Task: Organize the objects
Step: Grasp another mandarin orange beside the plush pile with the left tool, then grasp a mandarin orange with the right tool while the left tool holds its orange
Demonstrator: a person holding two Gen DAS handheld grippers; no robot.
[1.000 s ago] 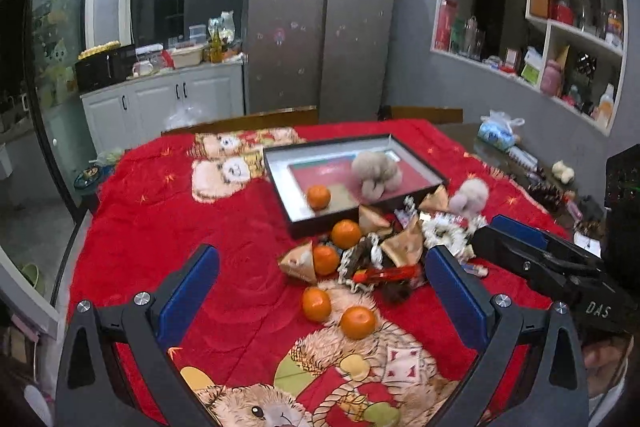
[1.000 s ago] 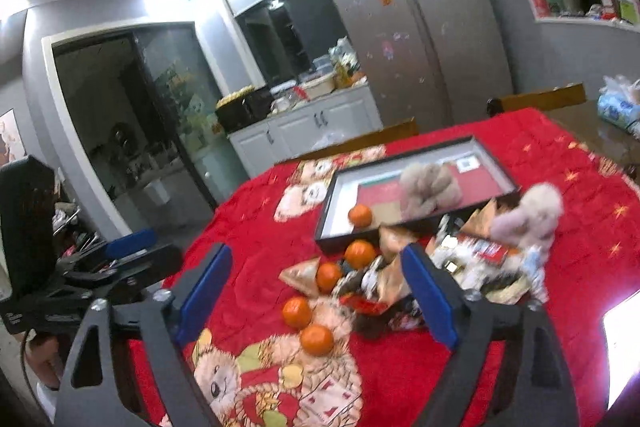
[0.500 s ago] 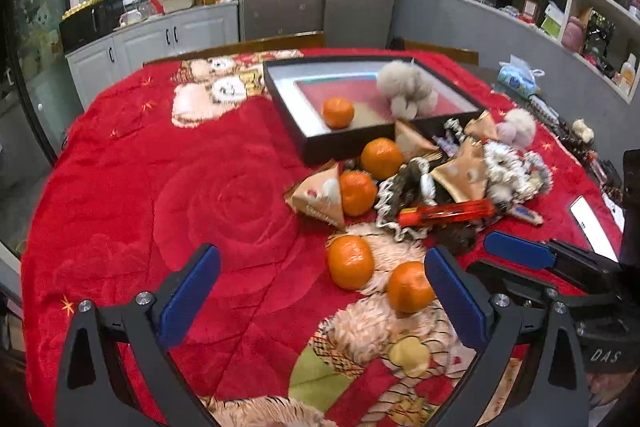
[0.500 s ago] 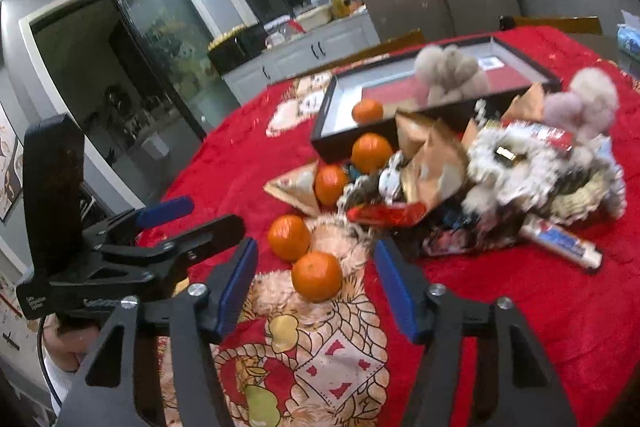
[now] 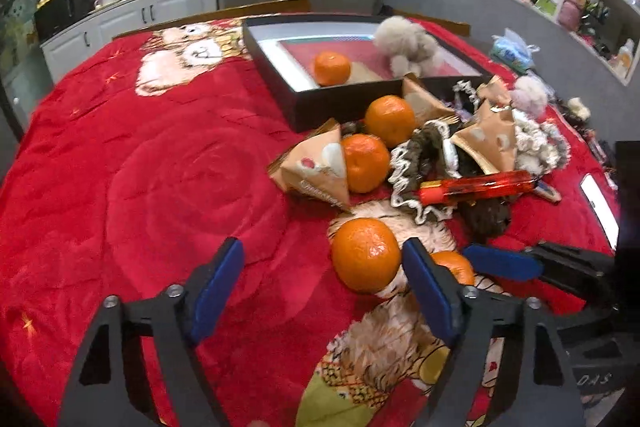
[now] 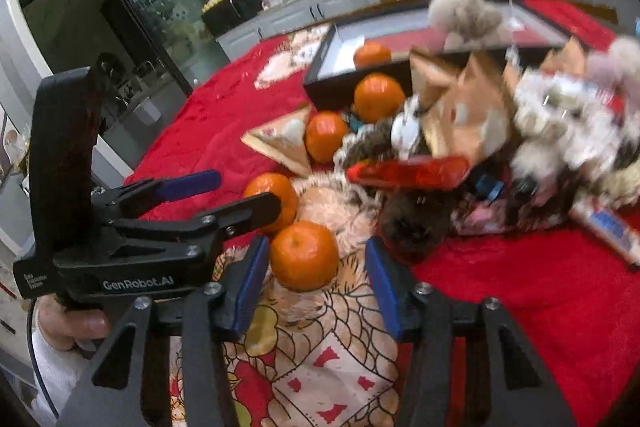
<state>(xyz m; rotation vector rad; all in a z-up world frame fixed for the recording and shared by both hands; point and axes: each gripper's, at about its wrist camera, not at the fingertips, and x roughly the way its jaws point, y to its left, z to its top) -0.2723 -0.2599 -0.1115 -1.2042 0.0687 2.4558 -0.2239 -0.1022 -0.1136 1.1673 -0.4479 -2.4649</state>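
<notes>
The right hand-held gripper (image 6: 316, 283), released, had one orange (image 6: 304, 255) between its fingers; the left hand-held gripper (image 5: 320, 283), also released, sat just beside another orange (image 5: 365, 254).

Red blanket (image 5: 140, 167) open leftward; snack pile (image 5: 472, 163) and black tray (image 5: 280, 83) block right.
</notes>
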